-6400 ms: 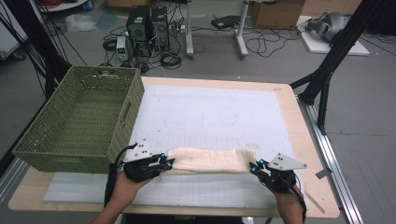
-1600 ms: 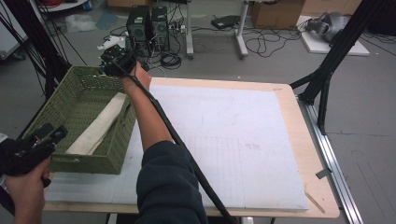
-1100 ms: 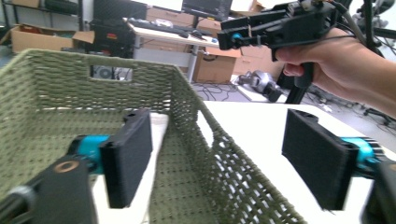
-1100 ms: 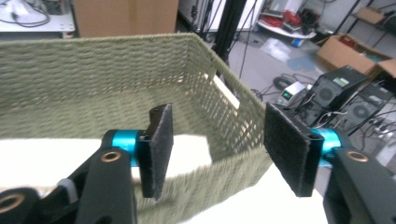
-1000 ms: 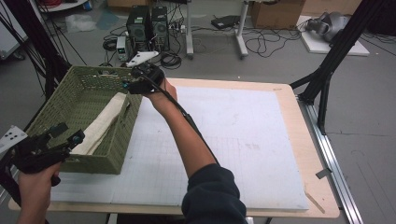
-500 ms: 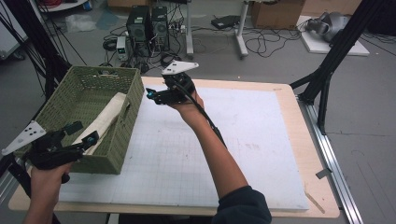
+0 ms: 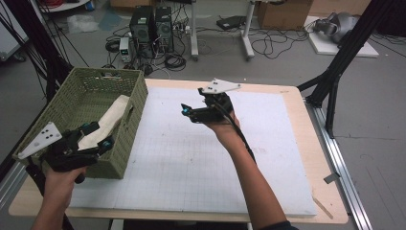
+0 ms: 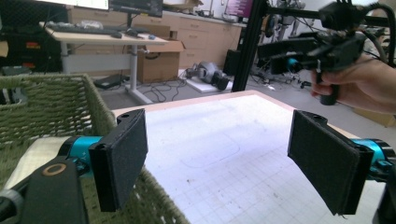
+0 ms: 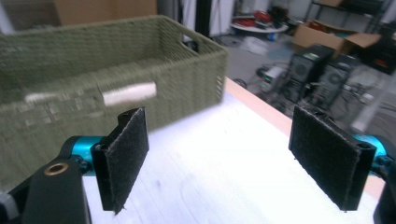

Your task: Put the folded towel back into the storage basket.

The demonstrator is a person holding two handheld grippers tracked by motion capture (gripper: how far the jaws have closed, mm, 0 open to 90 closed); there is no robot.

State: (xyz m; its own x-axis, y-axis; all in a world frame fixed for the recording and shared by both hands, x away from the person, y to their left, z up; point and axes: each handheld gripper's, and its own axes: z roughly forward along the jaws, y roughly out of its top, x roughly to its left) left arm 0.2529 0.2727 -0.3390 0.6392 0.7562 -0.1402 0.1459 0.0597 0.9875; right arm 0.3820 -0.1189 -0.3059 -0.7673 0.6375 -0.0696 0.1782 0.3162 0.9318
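Held above the white gridded mat (image 7: pixel 191 158), the right gripper (image 7: pixel 187 111) points level toward the olive-green woven rectangular basket (image 7: pixel 131 127), its grey three-cornered plate on top and its cable trailing down along the forearm. Its two black padded jaws have just been opening and now stand spread wide with nothing between them; in the right gripper view (image 9: pixel 224 154) the mat lies below the gap and the basket's side wall (image 9: pixel 140 100) stands ahead and to the left, well apart from the pads. Inside that basket lies the rolled cream-coloured cloth (image 7: pixel 107 120), leaning along the wall nearest the mat; it shows as a pale blurred streak (image 9: pixel 128 93) beyond the right gripper's left jaw. Down at the basket's near corner, the left gripper (image 7: pixel 95 136) hovers just over the rim, with its own jaws also spread wide and empty. In the left gripper view (image 8: pixel 217 161) the basket's woven rim (image 8: pixel 100 112) runs beneath its left pad, part of the cloth (image 8: pixel 39 151) sits behind that pad, and the right gripper (image 8: pixel 299 53) appears farther off, up and to the right, gripped in the person's hand above the wooden table's far edge (image 8: pixel 187 100).
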